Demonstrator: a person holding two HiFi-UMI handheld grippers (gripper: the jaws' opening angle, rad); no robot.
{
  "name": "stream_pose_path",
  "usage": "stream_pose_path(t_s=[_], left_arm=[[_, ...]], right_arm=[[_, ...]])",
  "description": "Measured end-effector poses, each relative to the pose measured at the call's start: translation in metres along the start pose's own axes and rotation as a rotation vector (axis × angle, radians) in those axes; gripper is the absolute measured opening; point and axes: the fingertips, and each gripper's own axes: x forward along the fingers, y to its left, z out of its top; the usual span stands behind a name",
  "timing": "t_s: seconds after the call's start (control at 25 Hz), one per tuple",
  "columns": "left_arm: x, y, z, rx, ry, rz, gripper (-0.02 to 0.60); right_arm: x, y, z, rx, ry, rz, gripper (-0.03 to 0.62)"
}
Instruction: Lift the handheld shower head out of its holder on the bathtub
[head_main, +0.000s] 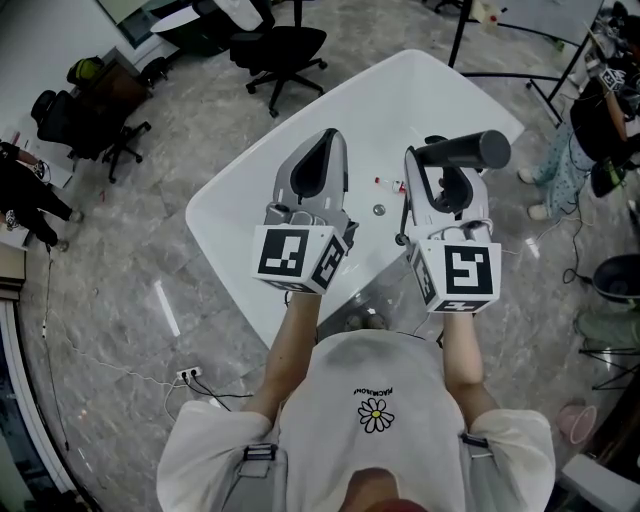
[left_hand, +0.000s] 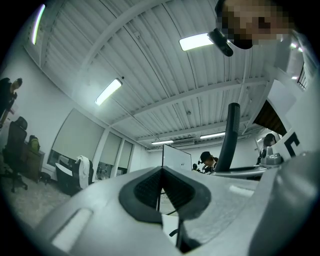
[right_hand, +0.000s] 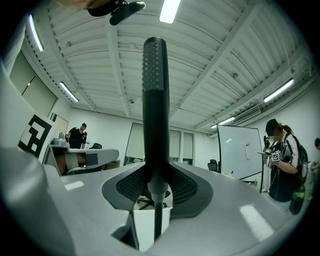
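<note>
Writing, near: a daisy print (head_main: 375, 413) with a short line of print above it on the person's white shirt; the letters are too small to read.
Marker cubes: a black-and-white square pattern on each, left cube (head_main: 295, 255) and right cube (head_main: 460, 272); no words.
Left tool (head_main: 328, 137) (left_hand: 161, 171): jaws drawn together and touching at the tip, nothing between them, raised over the tub.
Right tool (head_main: 422, 158) (right_hand: 156, 176): jaws closed narrow on the neck of the shower head.
Shower head (head_main: 468, 150) (right_hand: 155, 95): dark, with a dimpled grip. It sticks out past the right tool's jaws above the tub; its dark ribbed hose (right_hand: 157, 220) runs back between them.
Container: white bathtub (head_main: 232, 213), seen from above. A round drain (head_main: 378, 209) sits in its floor, with small red-and-white bits (head_main: 386, 182) just beyond.
Holder: cannot be made out.
Edges and room: grey marble floor on all sides of the tub; a power strip (head_main: 188, 375) lies near its left side.
Far: an office chair (head_main: 285, 45) stands beyond the tub's far-left rim, and a whiteboard (right_hand: 241, 150) is well off.
</note>
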Motion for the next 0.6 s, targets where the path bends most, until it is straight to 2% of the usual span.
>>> stream_pose_path(t_s=[0.6], left_arm=[[-0.006, -0.013, -0.005, -0.011, 0.030, -0.012, 0.000]], right_arm=[[-0.015, -0.007, 0.001, 0.004, -0.005, 0.000, 0.152]])
